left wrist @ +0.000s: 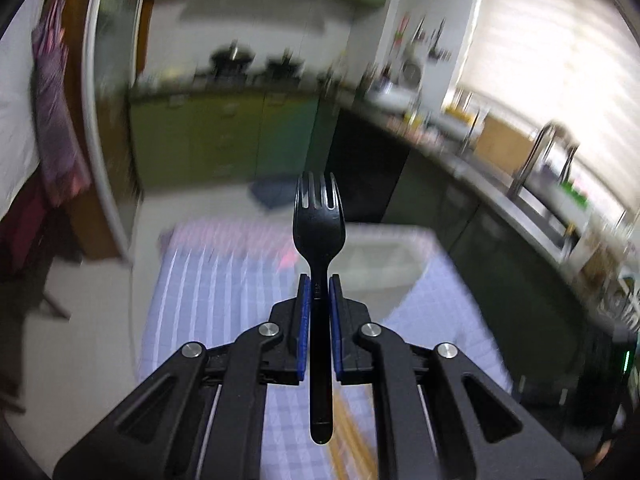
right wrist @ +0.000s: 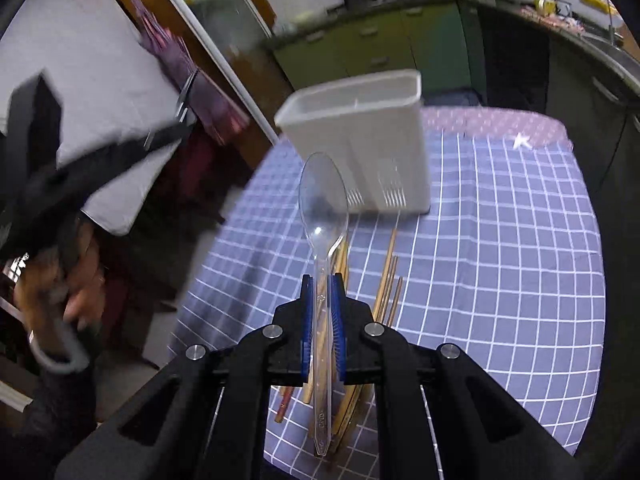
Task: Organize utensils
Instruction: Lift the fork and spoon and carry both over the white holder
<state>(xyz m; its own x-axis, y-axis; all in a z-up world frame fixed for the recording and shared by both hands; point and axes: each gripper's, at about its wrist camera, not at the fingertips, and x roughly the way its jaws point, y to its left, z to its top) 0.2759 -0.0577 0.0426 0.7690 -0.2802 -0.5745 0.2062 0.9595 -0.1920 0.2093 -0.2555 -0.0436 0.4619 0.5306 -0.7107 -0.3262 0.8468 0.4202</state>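
Observation:
My left gripper (left wrist: 320,280) is shut on a black plastic fork (left wrist: 318,216) that stands upright between the blue pads, tines up, above the checked tablecloth (left wrist: 224,300). My right gripper (right wrist: 322,280) is shut on a clear plastic spoon (right wrist: 323,196), bowl up. A white plastic utensil holder (right wrist: 360,140) stands on the blue checked cloth (right wrist: 500,260) just beyond the spoon; in the left wrist view the holder (left wrist: 380,264) lies blurred behind the fork. Several wooden chopsticks (right wrist: 388,276) lie on the cloth under the right gripper. The left gripper (right wrist: 48,176) and the hand holding it show blurred at the left.
Green cabinets (right wrist: 380,48) and a stove with pots (left wrist: 256,60) stand beyond the table. A counter with a sink and tap (left wrist: 548,168) runs along the right. A glass door frame (left wrist: 96,120) and hanging purple cloth (left wrist: 56,112) are at the left. The table edge drops off at the left.

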